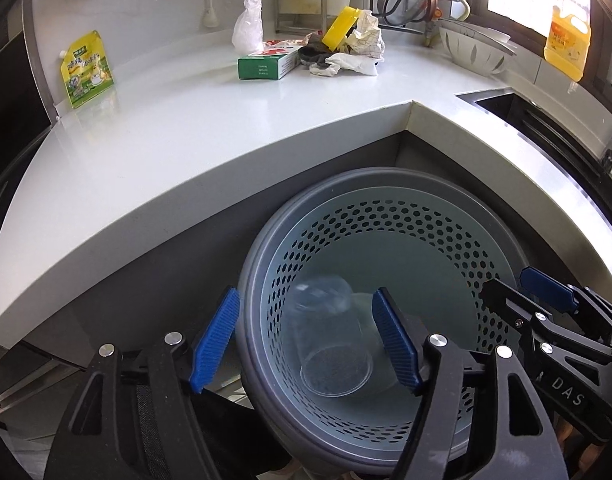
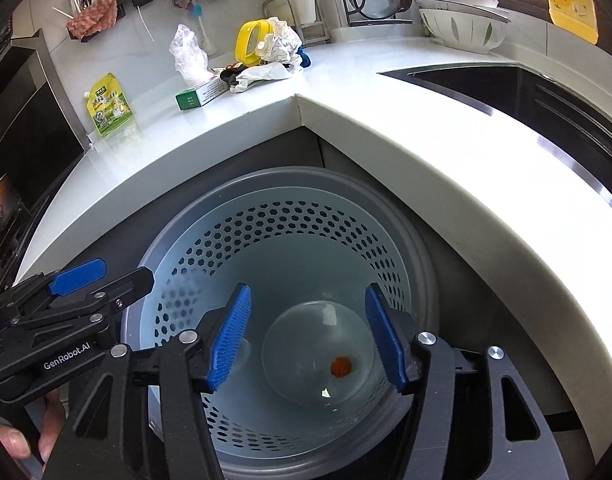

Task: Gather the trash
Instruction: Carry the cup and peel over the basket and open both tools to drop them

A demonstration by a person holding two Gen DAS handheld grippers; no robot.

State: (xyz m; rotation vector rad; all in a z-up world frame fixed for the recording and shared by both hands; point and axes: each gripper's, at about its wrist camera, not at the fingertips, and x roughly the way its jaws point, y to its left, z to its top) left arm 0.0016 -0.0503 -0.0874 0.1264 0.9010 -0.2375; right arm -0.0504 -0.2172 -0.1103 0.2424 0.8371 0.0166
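Two grippers hover over a round grey waste bin [image 1: 262,264] with a pale blue liner pierced by hexagonal holes, set in the inner corner of a smooth white counter [image 1: 154,152]. The left gripper [image 1: 306,344] has its ribbed blue pads spread apart; a clear plastic cup [image 1: 330,344], blurred, lies between them inside the bin without touching either pad. Its long axis runs from 11 o'clock to 5 o'clock in the left wrist view, open mouth toward 5 o'clock. The right gripper [image 2: 308,338] is likewise parted and grips nothing; below it a clear, round plastic bowl [image 2: 318,354] with an orange speck rests in the bin, facing up.

On the counter at 12 o'clock from the bin sits a heap of litter: a green cardboard box [image 1: 266,65], crumpled white paper [image 1: 368,34], a yellow plastic lid [image 1: 340,27] and a wrinkled clear bag [image 1: 248,24]. A yellow-green spouted pouch [image 1: 86,69] stands at 10 o'clock.
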